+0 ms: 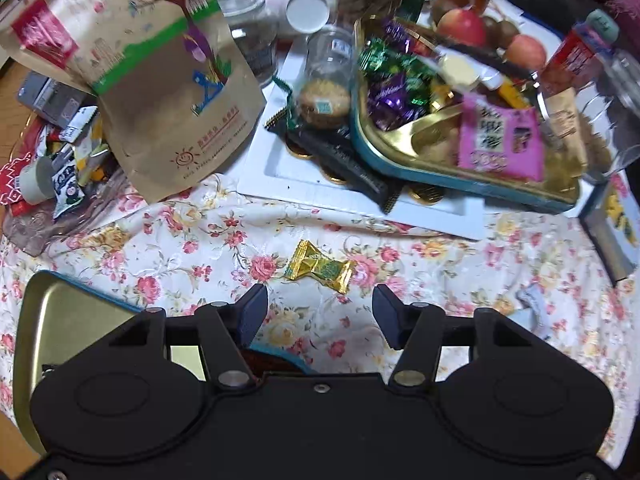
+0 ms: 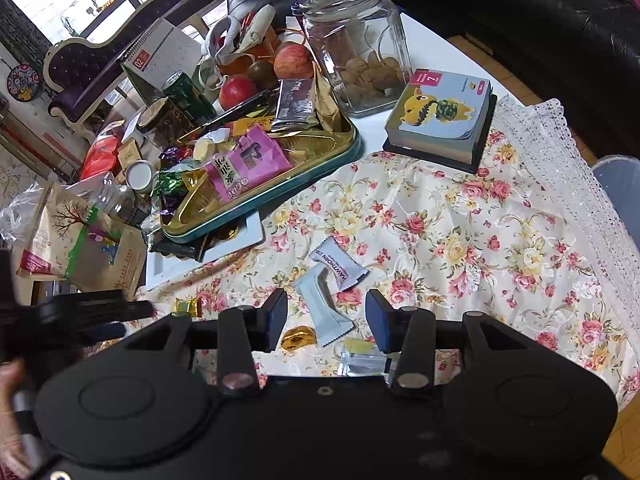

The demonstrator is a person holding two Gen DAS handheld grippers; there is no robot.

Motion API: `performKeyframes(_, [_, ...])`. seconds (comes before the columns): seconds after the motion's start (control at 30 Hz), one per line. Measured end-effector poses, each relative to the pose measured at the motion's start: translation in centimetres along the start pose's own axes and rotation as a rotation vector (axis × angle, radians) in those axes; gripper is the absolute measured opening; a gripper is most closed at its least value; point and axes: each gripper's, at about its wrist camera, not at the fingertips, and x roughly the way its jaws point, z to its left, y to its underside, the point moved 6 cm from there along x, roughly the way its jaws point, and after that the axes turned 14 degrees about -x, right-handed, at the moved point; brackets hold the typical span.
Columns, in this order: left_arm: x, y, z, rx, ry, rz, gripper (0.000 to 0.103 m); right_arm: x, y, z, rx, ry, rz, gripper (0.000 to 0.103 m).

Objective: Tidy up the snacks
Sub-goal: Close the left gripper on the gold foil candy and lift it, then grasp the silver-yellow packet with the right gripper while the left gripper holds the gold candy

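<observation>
The left gripper [image 1: 320,312] hangs with jaws spread and empty, just short of the gold candy [image 1: 320,270] on the floral worktop [image 1: 440,264]. The right gripper [image 2: 326,320] is likewise spread above a pale wrapper [image 2: 324,304]. A shallow pinch could flick the candy away. The near tin [image 1: 80,312] is partly hidden.
</observation>
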Motion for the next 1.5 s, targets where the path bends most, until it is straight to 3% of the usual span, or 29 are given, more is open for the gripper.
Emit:
performKeyframes(0.27, [3.1, -0.9, -1.0, 0.026, -0.008, -0.033, 0.057, -0.1, -0.2, 1.1, -0.003, -0.034, 0.01, 0.047])
performKeyframes(0.47, [5.4, -0.8, -0.6, 0.003, -0.058, 0.016, 0.057, -0.3, -0.4, 1.6, -0.008, -0.05, 0.007, 0.047])
performKeyframes(0.67, [6.9, -1.1, 0.1, -0.026, -0.087, 0.012, 0.057, -0.3, -0.4, 1.5, 0.0, -0.055, 0.009, 0.047])
performKeyframes(0.77, [7.3, -1.4, 0.0, -0.039, -0.073, 0.005, 0.057, -0.4, -0.5, 1.4, 0.0, -0.049, 0.003, 0.047])
performKeyframes(1.1, [7.1, 1.0, -3.2, 0.074, -0.024, 0.029, 0.024, -0.1, -0.4, 1.7, -0.018, -0.041, 0.017, 0.047])
performKeyframes(1.5, [4.1, 5.5, -5.9, 0.076, 0.08, 0.139, 0.023, -0.4, -0.4, 1.1, 0.004, -0.042, 0.02, 0.047])
